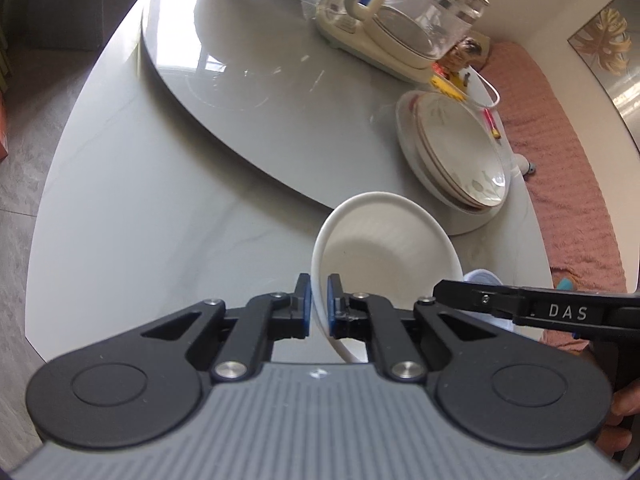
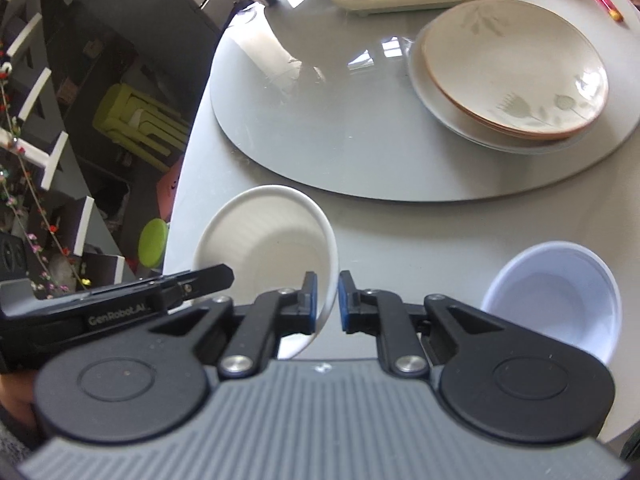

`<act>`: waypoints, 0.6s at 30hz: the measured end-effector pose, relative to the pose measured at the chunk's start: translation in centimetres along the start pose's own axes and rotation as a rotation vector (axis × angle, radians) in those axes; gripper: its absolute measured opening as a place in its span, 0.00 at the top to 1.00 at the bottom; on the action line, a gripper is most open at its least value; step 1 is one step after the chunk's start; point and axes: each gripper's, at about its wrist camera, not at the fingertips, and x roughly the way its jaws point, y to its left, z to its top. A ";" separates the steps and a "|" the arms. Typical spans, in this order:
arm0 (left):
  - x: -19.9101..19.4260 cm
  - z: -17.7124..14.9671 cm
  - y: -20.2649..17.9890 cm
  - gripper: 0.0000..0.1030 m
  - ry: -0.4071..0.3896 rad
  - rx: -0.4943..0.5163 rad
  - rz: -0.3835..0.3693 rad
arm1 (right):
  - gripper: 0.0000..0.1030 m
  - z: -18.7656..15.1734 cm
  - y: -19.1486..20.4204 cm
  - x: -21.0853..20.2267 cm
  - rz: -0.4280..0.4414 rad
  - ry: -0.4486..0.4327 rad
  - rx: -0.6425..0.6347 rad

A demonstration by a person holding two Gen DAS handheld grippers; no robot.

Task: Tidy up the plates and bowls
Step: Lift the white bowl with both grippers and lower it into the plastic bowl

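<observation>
Because I am carrying 1 bowl with 2 tools, the left wrist view shows the left gripper (image 1: 319, 284) pressed onto the near rim of the white bowl (image 1: 384, 240), rim between the blue pads. The right gripper (image 1: 448, 290) reaches in from the right toward the opposite rim. A grip on both sides should keep the bowl from swinging. It hangs over the table (image 1: 160, 220), just short of the turntable (image 1: 240, 120), where 3 plates (image 1: 456, 152) are already stacked in front of the kettle (image 1: 400, 12). I judge that zone to be the collecting place.

In the right wrist view, the right gripper pinches the far-side rim, with only a sliver of light beside 1 pad. The blue bowl (image 2: 556, 296) stands upright on the table to the right, well apart from the plates and not yet collected.

Orientation: the white bowl is tipped, its mouth facing up and toward both cameras. Being round, it has no long axis; the line between the 2 grips crosses its mouth.
</observation>
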 end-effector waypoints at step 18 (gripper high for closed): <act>1.4 2.1 -11.6 0.90 -0.032 0.153 -0.003 | 0.87 1.0 -8.0 -7.0 0.043 -0.117 0.061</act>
